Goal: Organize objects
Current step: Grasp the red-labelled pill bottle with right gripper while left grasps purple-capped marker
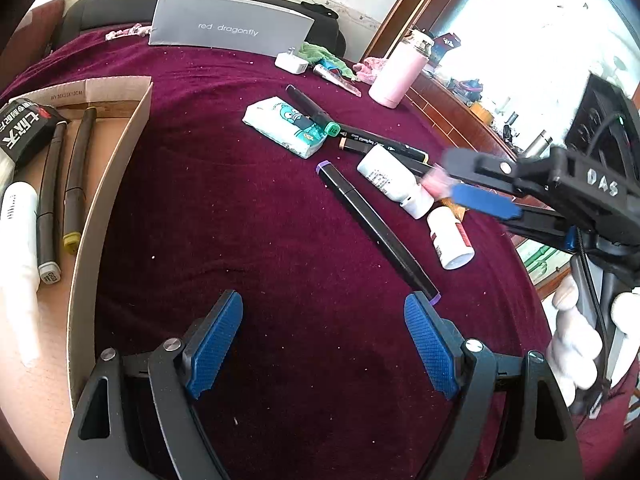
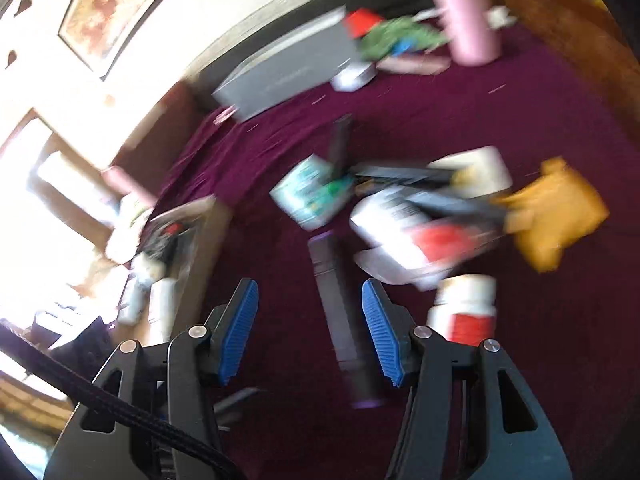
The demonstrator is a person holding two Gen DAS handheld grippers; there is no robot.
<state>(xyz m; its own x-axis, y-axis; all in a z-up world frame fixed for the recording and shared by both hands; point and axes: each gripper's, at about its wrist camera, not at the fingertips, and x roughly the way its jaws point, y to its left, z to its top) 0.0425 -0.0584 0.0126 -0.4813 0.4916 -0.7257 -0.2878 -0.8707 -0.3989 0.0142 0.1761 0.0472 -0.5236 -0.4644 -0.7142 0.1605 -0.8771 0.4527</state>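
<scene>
A purple-capped black marker [image 1: 376, 228] lies diagonally on the maroon cloth [image 1: 224, 208] of the counter, just ahead of the left claw [image 1: 324, 344], whose two blue pads are spread wide with nothing between them. The right claw [image 2: 310, 332] hovers above the same marker [image 2: 340, 320], its fingers parted and empty; that view is heavily blurred. Beyond the marker sits a cluster: two white bottles [image 1: 394, 180], one with a red label [image 1: 450, 236], three more dark markers, one green-capped [image 1: 310, 110], and one tissue pack [image 1: 286, 126]. At left, an open cardboard box [image 1: 120, 168] already holds two markers [image 1: 50, 200], one white bottle [image 1: 18, 248] and one black packet [image 1: 24, 132]. Farther back stand one pink flask [image 1: 400, 72], one white charger [image 1: 292, 62] and one grey box [image 1: 230, 24] printed "red dragonfly". An orange item [image 2: 556, 212] lies to the right of the cluster.
</scene>
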